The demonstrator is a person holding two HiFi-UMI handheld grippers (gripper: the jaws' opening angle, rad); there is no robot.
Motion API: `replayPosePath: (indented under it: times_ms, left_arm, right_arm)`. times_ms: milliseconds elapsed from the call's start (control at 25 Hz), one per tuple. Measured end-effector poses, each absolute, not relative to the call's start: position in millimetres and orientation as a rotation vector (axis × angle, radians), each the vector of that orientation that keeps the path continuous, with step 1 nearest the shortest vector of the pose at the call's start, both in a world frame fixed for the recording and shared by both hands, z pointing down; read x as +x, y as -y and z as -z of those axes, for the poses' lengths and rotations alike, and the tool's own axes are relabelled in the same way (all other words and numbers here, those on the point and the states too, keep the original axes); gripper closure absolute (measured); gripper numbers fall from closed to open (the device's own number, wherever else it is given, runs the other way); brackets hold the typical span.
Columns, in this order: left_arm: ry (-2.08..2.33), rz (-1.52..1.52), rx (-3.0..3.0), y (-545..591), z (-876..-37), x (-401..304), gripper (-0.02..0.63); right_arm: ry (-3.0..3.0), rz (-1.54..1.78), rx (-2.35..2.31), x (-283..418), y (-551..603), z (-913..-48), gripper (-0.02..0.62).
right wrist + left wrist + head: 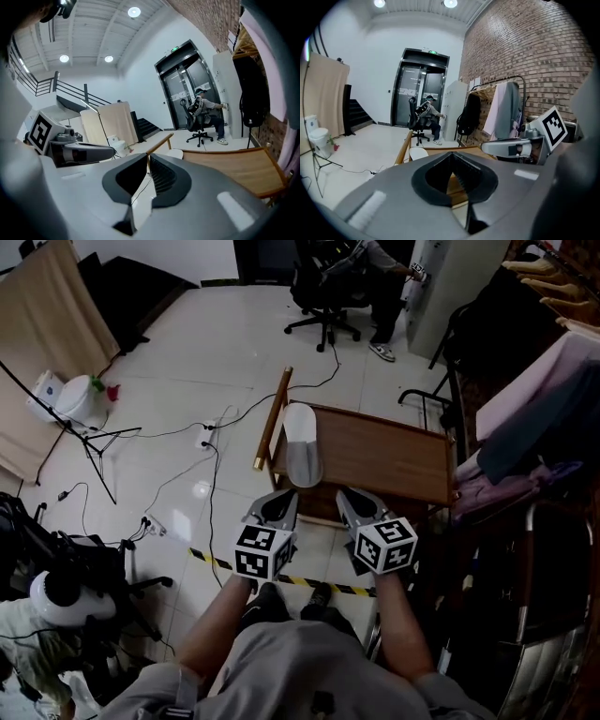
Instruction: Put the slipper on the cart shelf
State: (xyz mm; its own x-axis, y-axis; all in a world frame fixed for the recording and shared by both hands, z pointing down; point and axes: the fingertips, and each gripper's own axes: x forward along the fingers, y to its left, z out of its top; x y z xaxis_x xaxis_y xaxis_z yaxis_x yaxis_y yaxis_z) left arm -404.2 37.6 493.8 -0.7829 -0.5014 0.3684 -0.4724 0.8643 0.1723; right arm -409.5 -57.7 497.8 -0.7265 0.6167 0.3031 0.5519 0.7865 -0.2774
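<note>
A pale slipper [302, 442] lies flat on the left end of the wooden cart's top shelf [384, 457], toe toward me. My left gripper [286, 496] hovers just short of the cart's near edge, shut and empty. My right gripper [349, 495] hangs beside it, also shut with nothing in it. In the left gripper view the slipper [418, 153] shows beyond the closed tips [451, 155]. The right gripper view has the slipper [174, 153] and shelf [229, 166] ahead of its closed tips [146, 157].
The cart's wooden handle bar [272, 418] stands at its left end. A clothes rack [544, 381] crowds the right side. Cables and a power strip [206, 435] lie on the tile floor; striped tape [309, 579] crosses below. A person sits on an office chair [328, 292] far back.
</note>
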Motion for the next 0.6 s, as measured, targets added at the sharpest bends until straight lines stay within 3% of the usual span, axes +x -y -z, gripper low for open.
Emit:
replayPosePath:
  times_ms: [600]
  left_arm:
    - [2.528,0.13,0.695,-87,-538,-506,0.598]
  right_arm:
    - [2.391,-0.111,-0.737,-550,0,-630,0.477]
